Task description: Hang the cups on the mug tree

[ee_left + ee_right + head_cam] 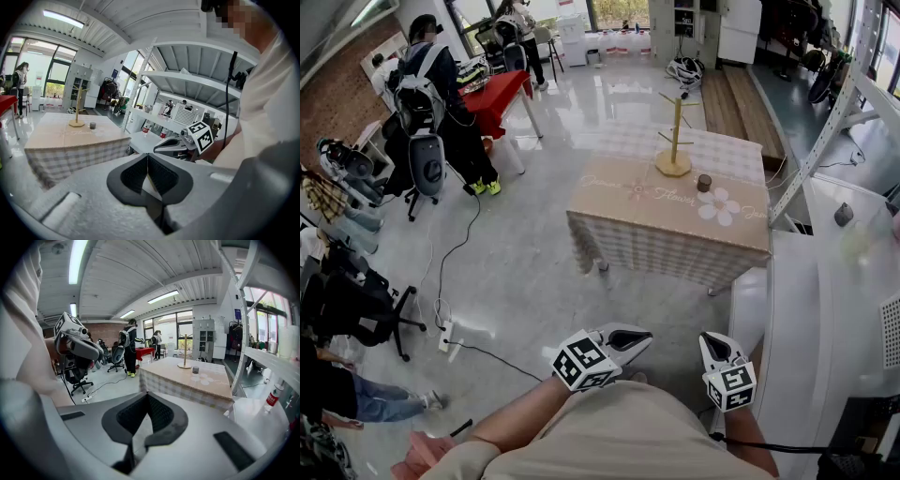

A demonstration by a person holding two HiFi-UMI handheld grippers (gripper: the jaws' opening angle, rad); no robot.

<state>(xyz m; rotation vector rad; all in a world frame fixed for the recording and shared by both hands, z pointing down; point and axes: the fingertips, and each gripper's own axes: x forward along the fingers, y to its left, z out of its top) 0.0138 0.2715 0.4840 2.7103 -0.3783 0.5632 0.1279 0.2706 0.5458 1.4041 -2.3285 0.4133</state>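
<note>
Grey left tongs (147, 158) and right tongs (147, 397), both closed on nothing, are held well apart from the cup (704, 183) and mug tree (675, 139).

Each pair of tongs is seen with its dark ribbed pads pressed together at the tips, tilted downward and kept low near the person's body; a cube of black-and-white square markers is carried on each. Across the floor, a surface (656, 248) is draped in checked cloth printed with a daisy (719, 206) and pale cursive script, of which only "Flower" can be read. On it the wooden mug tree is stood upright, its long axis vertical. The small dark cup is set upright near the base, apart from it; its handle's direction cannot be told.
</note>
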